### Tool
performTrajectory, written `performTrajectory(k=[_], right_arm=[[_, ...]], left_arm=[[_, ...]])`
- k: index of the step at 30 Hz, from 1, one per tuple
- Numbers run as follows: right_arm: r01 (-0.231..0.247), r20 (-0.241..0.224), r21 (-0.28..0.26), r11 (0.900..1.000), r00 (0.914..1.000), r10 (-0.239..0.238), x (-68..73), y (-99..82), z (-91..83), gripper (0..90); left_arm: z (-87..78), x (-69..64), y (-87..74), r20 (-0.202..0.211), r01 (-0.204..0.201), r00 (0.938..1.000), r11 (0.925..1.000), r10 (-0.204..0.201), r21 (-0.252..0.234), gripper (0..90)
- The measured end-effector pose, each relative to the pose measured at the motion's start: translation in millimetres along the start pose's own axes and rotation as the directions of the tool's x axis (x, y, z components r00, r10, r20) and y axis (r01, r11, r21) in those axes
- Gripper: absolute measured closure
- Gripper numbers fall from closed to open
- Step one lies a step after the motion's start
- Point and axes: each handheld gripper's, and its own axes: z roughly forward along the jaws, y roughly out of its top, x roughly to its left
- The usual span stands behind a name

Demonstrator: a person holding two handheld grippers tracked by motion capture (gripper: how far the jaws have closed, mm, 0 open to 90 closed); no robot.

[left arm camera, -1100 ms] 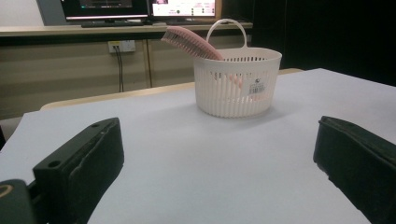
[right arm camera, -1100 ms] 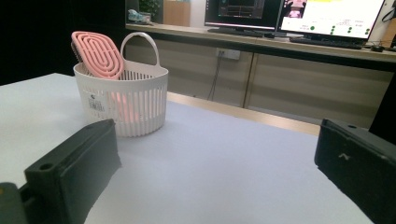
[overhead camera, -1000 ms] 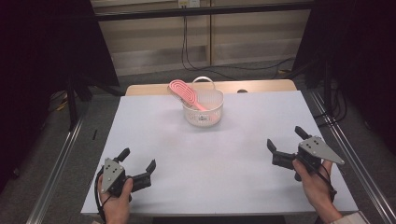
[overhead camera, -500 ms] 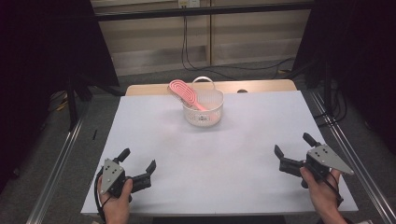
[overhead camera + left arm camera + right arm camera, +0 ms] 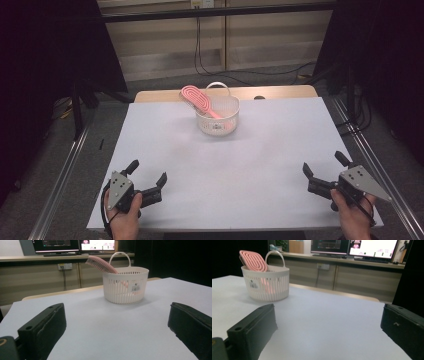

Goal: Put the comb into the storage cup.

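1. We see the left gripper (image 5: 147, 178) with jaws spread wide, holding nothing, low over the white table (image 5: 250, 165) at its near-left corner.
2. The right gripper (image 5: 322, 169) is equally wide open and empty at the near-right corner.
3. Each hand wraps its gripper from behind; the left hand (image 5: 122, 220) aims its jaws forward and rightward, the right hand (image 5: 352, 215) forward and leftward.
4. Well ahead of both grippers, between their lines of aim, stands a white basket (image 5: 217, 116). A pink brush (image 5: 197, 99) leans in it, long axis tilted, head up over the rim toward the far left.
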Motion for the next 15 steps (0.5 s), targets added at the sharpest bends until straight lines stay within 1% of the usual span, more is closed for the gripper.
performTrajectory(k=[2,3,7,10,15], right_arm=[[-0.011,-0.008,0.015,0.9998,0.9999,0.011,-0.4,-2.9,-2.2,0.0],[-0.006,-0.008,0.016,0.9999,0.9999,0.006,-0.6,-3.0,-2.7,0.0],[-0.02,-0.007,0.004,0.9998,0.9998,0.02,-1.8,-2.7,-0.1,0.0],[-0.028,-0.009,-0.011,0.9995,0.9996,0.028,-2.3,-1.4,1.4,0.0],[-0.034,-0.014,-0.011,0.9994,0.9993,0.034,-3.1,-0.8,3.1,0.0]], left_arm=[[1.0,-0.2,-0.2,0.005,0.007,1.0,1.0,-0.007,-0.002,1.8],[1.7,-0.2,-0.3,0.004,0.003,1.0,1.0,-0.003,-0.001,1.8],[3.6,-0.9,-0.6,0.017,0.004,0.9999,1.0,-0.004,0.003,1.6],[5.2,0.0,-0.9,0.016,0.004,0.9999,1.0,-0.004,0.002,1.6],[4.4,0.8,-0.6,0.019,0.009,0.9998,1.0,-0.008,-0.005,1.6]])
